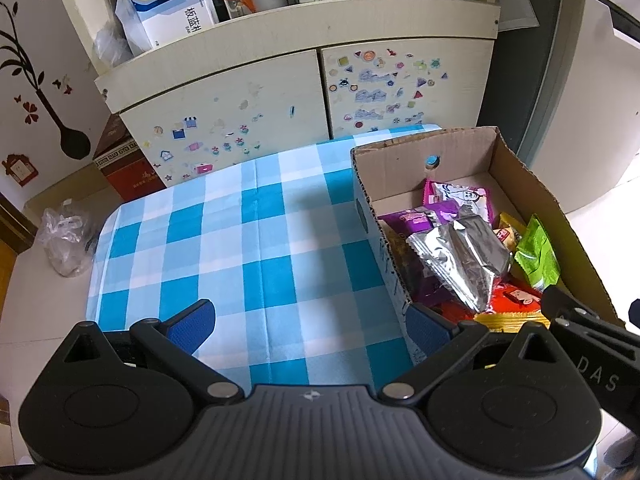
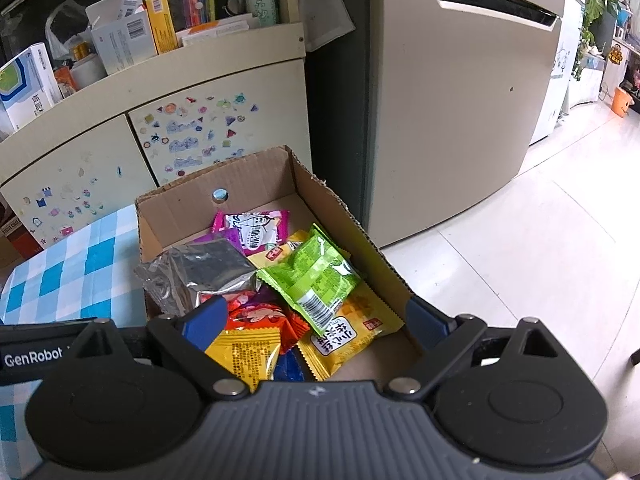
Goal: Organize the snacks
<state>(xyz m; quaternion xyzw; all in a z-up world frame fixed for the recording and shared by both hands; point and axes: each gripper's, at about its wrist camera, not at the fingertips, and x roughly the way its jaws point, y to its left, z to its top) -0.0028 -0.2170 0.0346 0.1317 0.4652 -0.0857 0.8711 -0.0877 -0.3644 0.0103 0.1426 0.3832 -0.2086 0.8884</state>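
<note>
snacks in the box, both grippers wide and empty

from my left gripper (image 1: pixel 308 324) i look down on the blue-and-white checked tablecloth (image 1: pixel 240 248). its blue pads stand far apart with nothing between them, over bare cloth, and the right-hand pad sits just beside the near corner of the cardboard box (image 1: pixel 516 168). the box stands on the right part of the cloth, open at the top.

my right gripper (image 2: pixel 316 316) hangs over the near end of that same cardboard box (image 2: pixel 320 188), fingers spread wide and gripping nothing. its left pad is above the packets, its right pad near the box's right wall.

the snacks all lie inside the box, piled loosely. a silver foil packet (image 2: pixel 200 272) lies at the left, a green packet (image 2: pixel 316 276) tilted on top toward the right, overlapping a yellow packet (image 2: pixel 348 336) under it. a pink-and-white packet (image 2: pixel 256 232) lies toward the far wall, and a red packet (image 2: pixel 260 316) and a second orange-yellow packet (image 2: pixel 244 352) lie at the near end.

behind the table stands a cream cabinet (image 1: pixel 224 96) with stickers on its doors, and boxes and bottles crowd its top shelf. a fridge (image 2: pixel 452 120) stands to the right of the box, on a pale tiled floor (image 2: pixel 540 248).
</note>
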